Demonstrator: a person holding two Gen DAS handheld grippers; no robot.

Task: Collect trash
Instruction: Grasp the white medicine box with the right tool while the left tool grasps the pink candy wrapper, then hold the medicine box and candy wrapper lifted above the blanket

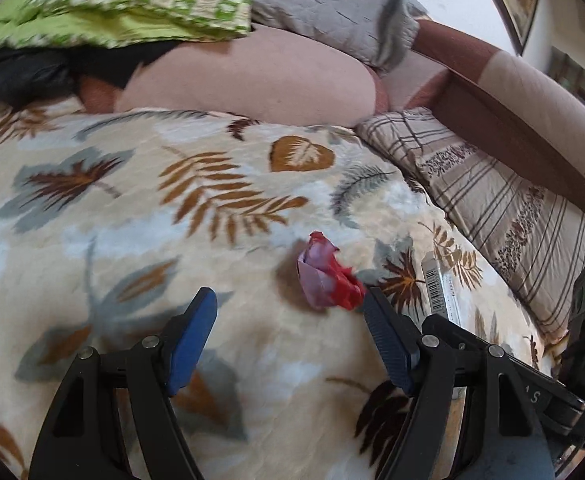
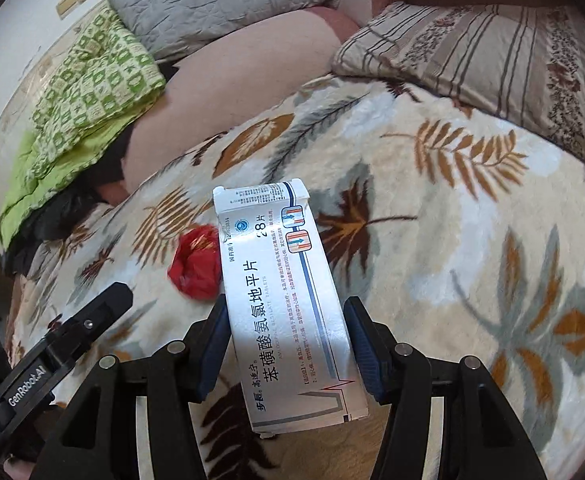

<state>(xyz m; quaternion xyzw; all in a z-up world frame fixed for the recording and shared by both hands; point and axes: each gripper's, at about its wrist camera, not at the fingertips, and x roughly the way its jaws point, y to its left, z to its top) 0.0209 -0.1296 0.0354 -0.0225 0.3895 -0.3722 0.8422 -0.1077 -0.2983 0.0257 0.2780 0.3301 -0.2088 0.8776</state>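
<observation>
Right gripper [image 2: 286, 332] clamped the white medicine box [image 2: 288, 300] by its long sides, long axis pointing away over the leaf-print blanket [image 2: 452, 240]; left gripper [image 1: 290, 308] gaped beside a red wrapper [image 1: 328, 280].

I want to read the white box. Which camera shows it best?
The right wrist view: the white medicine box fills the middle, printed face up, between the right gripper fingers. The left wrist view shows only a thin edge with a barcode behind the left gripper.
</observation>
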